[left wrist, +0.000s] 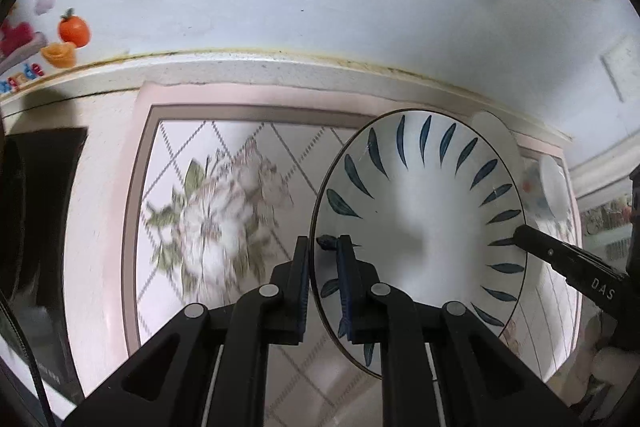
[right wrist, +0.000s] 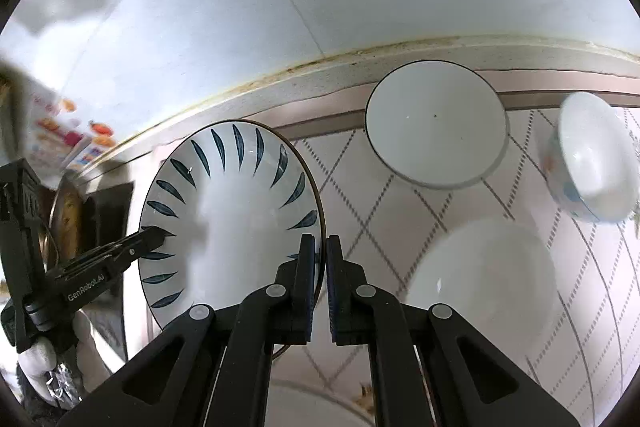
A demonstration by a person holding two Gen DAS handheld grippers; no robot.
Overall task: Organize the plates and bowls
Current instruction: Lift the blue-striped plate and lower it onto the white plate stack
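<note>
Plate (left wrist: 420, 227) rim pinched, underside hidden; background blurred.

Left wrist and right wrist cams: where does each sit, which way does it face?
Left wrist: on the left gripper, looking steeply down along its jaws at the leaf-pattern plate and floral mat; right gripper enters at right.
Right wrist: on the right gripper, facing down at the same plate, three bowls, including the black-rimmed bowl, to its right; left gripper at left.
Shared: the plate, clamped at opposite rims; the wall behind.
</note>
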